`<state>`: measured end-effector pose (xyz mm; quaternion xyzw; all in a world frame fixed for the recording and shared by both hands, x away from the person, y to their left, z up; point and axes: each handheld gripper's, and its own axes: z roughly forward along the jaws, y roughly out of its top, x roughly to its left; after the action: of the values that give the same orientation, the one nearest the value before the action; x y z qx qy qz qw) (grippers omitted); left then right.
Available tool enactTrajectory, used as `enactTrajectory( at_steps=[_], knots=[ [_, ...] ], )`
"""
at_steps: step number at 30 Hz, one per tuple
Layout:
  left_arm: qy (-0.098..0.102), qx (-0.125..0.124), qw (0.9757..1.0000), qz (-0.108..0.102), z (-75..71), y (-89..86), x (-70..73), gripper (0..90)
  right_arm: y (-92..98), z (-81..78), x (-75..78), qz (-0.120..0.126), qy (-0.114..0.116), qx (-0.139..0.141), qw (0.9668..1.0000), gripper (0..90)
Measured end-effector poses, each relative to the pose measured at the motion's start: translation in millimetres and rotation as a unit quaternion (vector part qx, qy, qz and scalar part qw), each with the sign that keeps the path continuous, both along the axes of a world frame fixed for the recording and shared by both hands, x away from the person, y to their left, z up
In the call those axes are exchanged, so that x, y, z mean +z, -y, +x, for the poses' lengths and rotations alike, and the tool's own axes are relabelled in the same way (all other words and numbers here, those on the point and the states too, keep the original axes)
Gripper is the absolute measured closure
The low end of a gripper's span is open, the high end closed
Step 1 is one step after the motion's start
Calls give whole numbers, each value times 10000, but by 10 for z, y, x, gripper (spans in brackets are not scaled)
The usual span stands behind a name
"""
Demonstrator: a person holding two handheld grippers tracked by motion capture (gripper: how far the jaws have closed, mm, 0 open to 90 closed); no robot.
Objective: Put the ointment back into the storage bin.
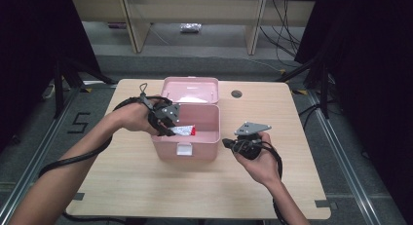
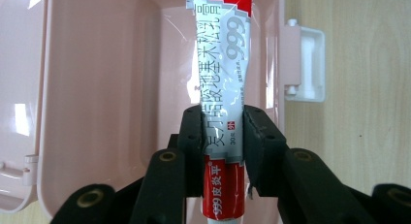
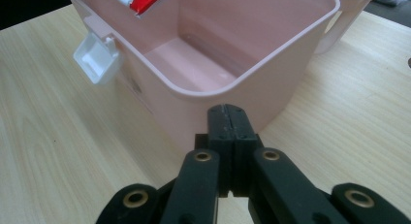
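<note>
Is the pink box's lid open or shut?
Open: the lid is swung back behind the pink box, whose inside shows.

The high view looks from above the person's side, forward and down across the whole wooden surface (image 1: 195, 186), with floor and shelving beyond its far edge; it stands well back, so the pink box (image 1: 187, 147) is small at its middle. The left gripper view rides on the left gripper (image 1: 166, 121) and looks along its black jaws, very near, down into the box's open inside (image 2: 106, 88), the white latch (image 2: 308, 64) at its right. The right gripper view rides on the right gripper (image 1: 233, 144) and looks low and nearly level across the surface (image 3: 58, 151) at a box corner (image 3: 228, 88) close ahead. All three share the box, its latch (image 3: 97, 56) and the red-and-silver tube (image 2: 223, 88).
</note>
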<state>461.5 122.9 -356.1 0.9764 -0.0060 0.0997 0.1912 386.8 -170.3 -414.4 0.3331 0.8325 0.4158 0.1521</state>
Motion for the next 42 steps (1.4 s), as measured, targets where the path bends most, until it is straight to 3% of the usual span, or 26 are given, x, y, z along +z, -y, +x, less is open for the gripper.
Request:
enactTrajectory(
  at_steps=[3,6,13,15,28,29,42],
  knots=[
    [10,19,10000,19,13,6,-11,712,-12,-11,3,51,-59,-17,10000,900],
    [34,-40,10000,80,28,9,-11,712,-29,-7,-7,53,26,6,10000,900],
    [-49,43,10000,25,53,21,-60,712,-46,-7,-9,17,-3,88,10000,900],
    [-46,27,10000,46,60,20,-64,712,-57,-22,-12,57,-80,1,10000,900],
    [-145,20,9999,89,84,53,-138,712,-52,-24,-10,14,13,57,10000,900],
    [-112,-73,9998,163,99,62,-141,712,-52,-27,-13,16,-19,70,10000,900],
    [-174,-72,9998,107,104,107,-185,712,-27,-44,-8,76,4,-11,10000,900]
  ],
)
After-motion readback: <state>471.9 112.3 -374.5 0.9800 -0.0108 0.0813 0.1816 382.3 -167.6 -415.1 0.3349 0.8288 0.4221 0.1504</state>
